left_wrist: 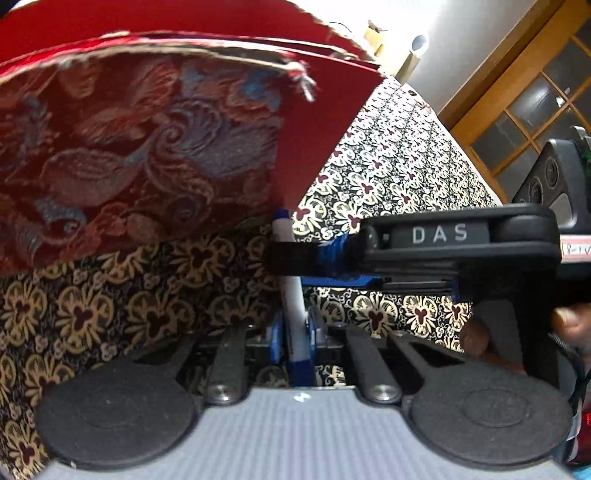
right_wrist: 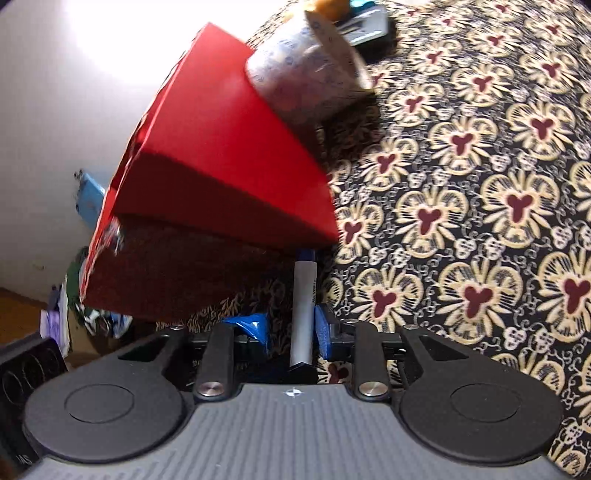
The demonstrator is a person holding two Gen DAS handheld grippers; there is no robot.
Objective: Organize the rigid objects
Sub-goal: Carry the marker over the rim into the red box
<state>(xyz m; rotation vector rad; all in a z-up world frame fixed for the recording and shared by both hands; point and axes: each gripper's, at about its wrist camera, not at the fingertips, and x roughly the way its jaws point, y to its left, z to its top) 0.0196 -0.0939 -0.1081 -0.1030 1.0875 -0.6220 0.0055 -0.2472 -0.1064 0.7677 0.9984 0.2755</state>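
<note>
My left gripper (left_wrist: pixel 294 328) is shut on a white marker with blue ends (left_wrist: pixel 293 295), which points forward under a red box (left_wrist: pixel 325 122). The box has a brocade-patterned lid or side (left_wrist: pixel 129 155) and sits tilted just ahead. My right gripper (right_wrist: pixel 291 325) holds a grey-white marker with blue ends (right_wrist: pixel 303 295) between its blue pads, its tip under the same red box (right_wrist: pixel 221 166). The right gripper also shows in the left wrist view (left_wrist: pixel 461 254), crossing in from the right against the marker.
A floral black-and-cream cloth (right_wrist: pixel 480 221) covers the surface. A roll with a blue print (right_wrist: pixel 306 70) lies behind the red box, with small items (right_wrist: pixel 365 18) beyond it. A wooden glazed door (left_wrist: pixel 524 99) stands at the right.
</note>
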